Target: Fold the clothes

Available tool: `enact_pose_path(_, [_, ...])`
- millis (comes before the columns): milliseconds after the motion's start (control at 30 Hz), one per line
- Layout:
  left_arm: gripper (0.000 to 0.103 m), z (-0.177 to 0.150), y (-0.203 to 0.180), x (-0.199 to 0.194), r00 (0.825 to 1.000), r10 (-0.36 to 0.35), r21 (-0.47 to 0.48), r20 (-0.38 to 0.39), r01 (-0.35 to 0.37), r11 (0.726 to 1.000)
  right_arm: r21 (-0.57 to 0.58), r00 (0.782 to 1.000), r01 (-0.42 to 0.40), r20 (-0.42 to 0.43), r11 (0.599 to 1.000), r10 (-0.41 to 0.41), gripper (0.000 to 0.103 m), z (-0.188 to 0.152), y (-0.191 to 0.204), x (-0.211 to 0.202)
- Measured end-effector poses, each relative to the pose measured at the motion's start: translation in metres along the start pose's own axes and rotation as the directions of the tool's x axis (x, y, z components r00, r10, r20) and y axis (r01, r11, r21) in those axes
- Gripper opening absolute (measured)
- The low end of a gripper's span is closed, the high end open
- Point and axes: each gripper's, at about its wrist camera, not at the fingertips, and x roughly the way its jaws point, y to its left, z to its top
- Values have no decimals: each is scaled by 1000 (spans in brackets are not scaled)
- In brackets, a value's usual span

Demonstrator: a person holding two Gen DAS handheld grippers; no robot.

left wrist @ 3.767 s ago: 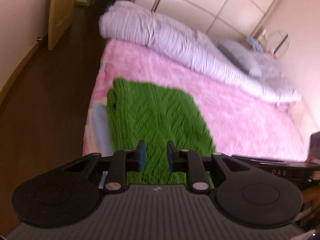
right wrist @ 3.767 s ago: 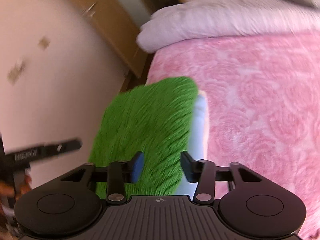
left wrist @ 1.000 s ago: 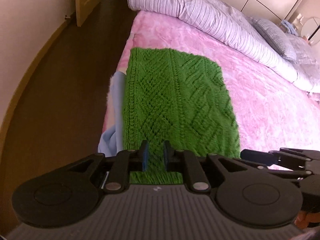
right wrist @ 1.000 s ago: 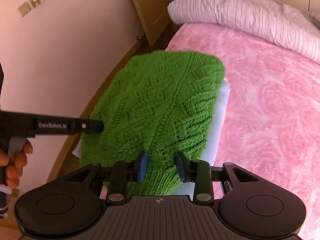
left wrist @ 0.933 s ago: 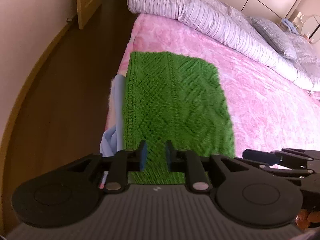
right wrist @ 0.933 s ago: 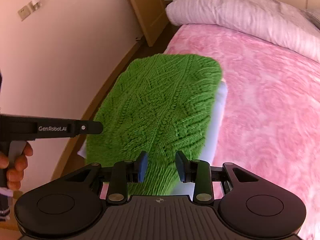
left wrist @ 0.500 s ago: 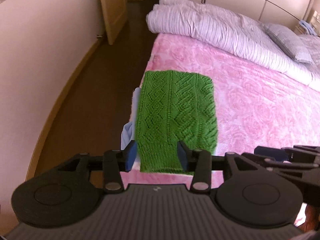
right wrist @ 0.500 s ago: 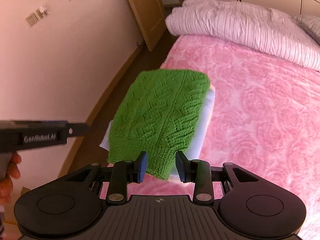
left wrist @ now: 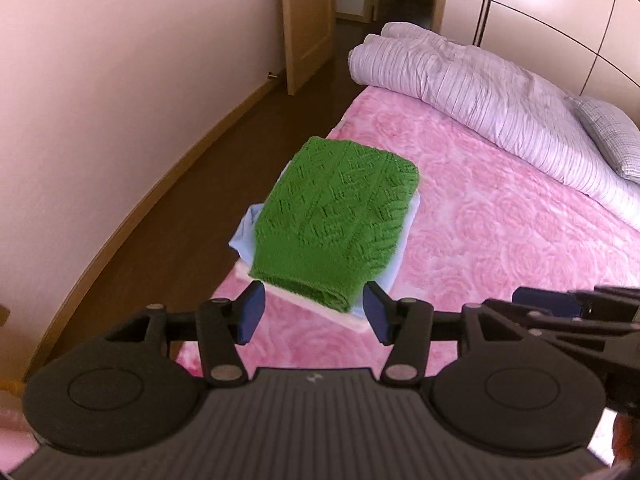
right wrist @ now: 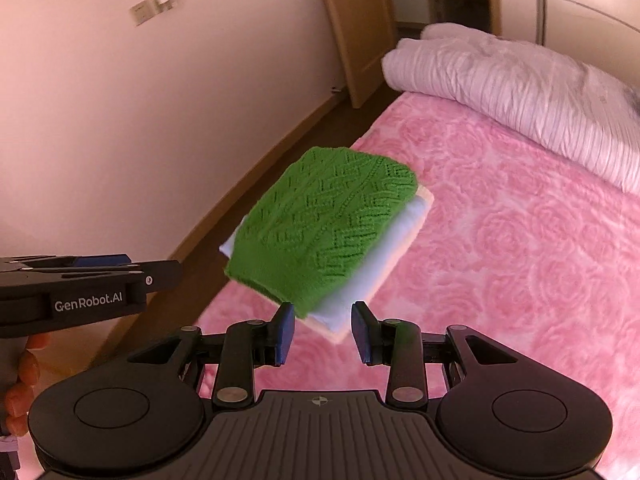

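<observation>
Green sweater (left wrist: 336, 224) lies folded on top of a small pile of clothes at the corner of the bed, close to the edge by the floor. Under it sits a light blue folded piece (right wrist: 360, 280), and under that a cream piece (right wrist: 404, 256) peeks out. The pile rests on the pink blanket (left wrist: 500, 248) with a rose pattern.

Both grippers are held up in the air above the near side of the bed and point at the pile. The left gripper (left wrist: 314, 316) has its jaws spread wide, with nothing between them. The right gripper (right wrist: 322, 332) also has its jaws apart and holds nothing. Neither one touches the sweater. In the right wrist view, the left gripper shows at the left edge, level and pointing the same way, with the person's fingers (right wrist: 28, 364) wrapped around its handle. In the left wrist view, the right gripper (left wrist: 552, 306) pokes in from the right side.

A rolled striped quilt (left wrist: 480, 92) lies along the far side of the bed, next to a pillow (left wrist: 612, 140). A wooden door (left wrist: 306, 20) stands past the brown floor (left wrist: 168, 200).
</observation>
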Motion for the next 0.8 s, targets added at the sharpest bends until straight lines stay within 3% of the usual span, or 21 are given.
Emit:
enact_pose_path(267, [50, -15, -16, -30, 999, 46, 11, 19, -47, 999, -47, 1000, -2, 8, 999, 2, 36, -14, -1, -28])
enact_pose_path(500, [50, -35, -5, -53, 996, 65, 46, 60, -68, 997, -50, 1000, 28, 5, 998, -28, 36, -37, 21, -40])
enact_pose_path(633, [49, -51, 6, -65, 995, 37, 46, 96, -41, 998, -60, 998, 59, 20, 996, -58, 36, -54, 37, -42])
enact_pose_path(800, [49, -62, 15, -80, 995, 17, 21, 101, -19, 1000, -59, 997, 44, 64, 997, -40, 36, -62, 49, -50])
